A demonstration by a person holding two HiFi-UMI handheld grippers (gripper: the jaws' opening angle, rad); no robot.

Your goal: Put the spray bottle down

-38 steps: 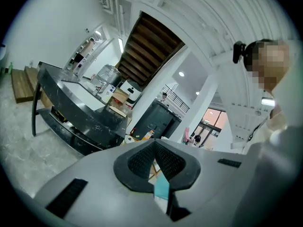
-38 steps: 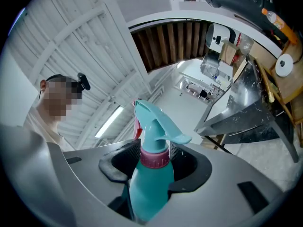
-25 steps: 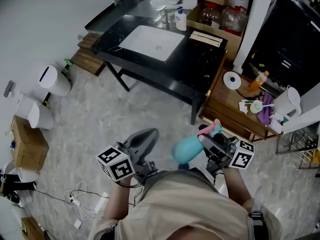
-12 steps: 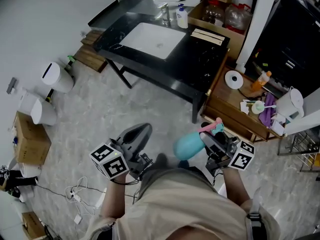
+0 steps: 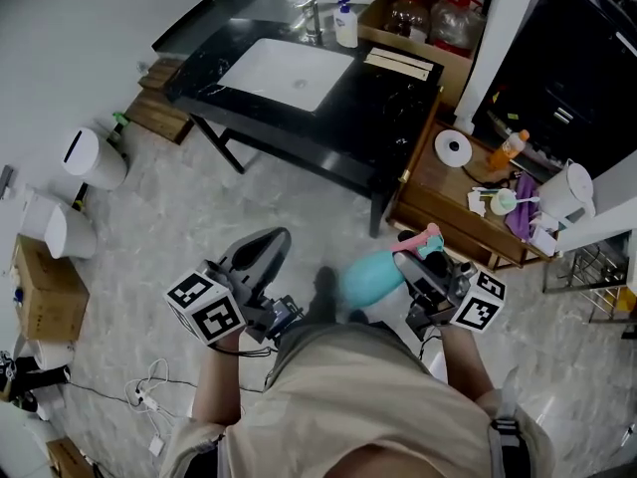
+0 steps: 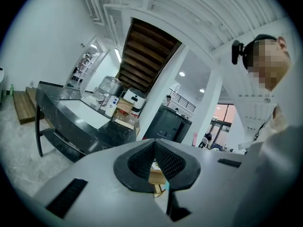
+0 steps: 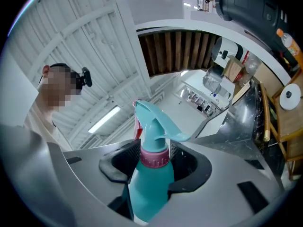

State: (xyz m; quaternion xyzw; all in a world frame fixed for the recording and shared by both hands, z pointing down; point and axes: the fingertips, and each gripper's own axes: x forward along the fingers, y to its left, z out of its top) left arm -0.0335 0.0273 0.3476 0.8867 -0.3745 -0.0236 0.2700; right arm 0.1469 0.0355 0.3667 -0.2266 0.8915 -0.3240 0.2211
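Marble floor [image 5: 149, 217] below; right gripper [image 5: 410, 272] clamps teal spray bottle [image 5: 366, 279].

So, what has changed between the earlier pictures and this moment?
The left hand-held gripper drifted slightly leftward in the head view, shut and empty. The right hand-held gripper keeps its hold on the spray bottle, not yet set down. Nothing was grasped or released.

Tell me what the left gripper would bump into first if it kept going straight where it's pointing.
Probably the black table, near its right end. The left gripper points toward it across the floor, with nothing between. Depth is hard to judge, so it might pass under the tabletop.
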